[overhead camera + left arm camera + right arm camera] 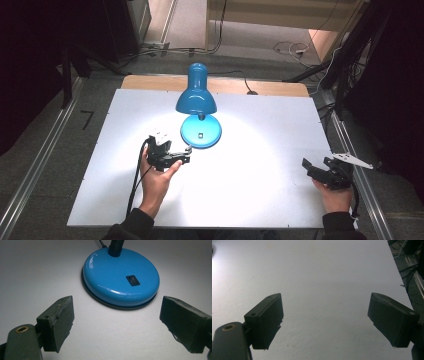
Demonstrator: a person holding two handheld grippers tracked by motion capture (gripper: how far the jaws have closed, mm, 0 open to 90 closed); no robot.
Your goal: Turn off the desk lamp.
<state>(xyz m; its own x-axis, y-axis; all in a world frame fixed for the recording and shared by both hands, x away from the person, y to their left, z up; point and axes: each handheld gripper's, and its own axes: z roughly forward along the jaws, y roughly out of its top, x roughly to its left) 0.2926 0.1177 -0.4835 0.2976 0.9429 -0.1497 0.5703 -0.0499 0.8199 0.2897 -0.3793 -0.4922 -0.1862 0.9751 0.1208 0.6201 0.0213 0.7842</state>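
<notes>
White desk point(260, 200) under a lit blue lamp point(196, 95), grey floor with cables around, left claw point(116, 322) wide near lamp base point(120, 280), right claw point(324, 322) wide over bare desk

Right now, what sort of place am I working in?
Probably a lab recording rig: a white tabletop flanked by metal rails, loose cables on the floor, and a lit blue desk lamp.

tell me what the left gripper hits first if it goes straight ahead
Probably the lamp base: it sits directly ahead of the open left gripper, with bare table between them. The switch lies farther back on top.
</notes>
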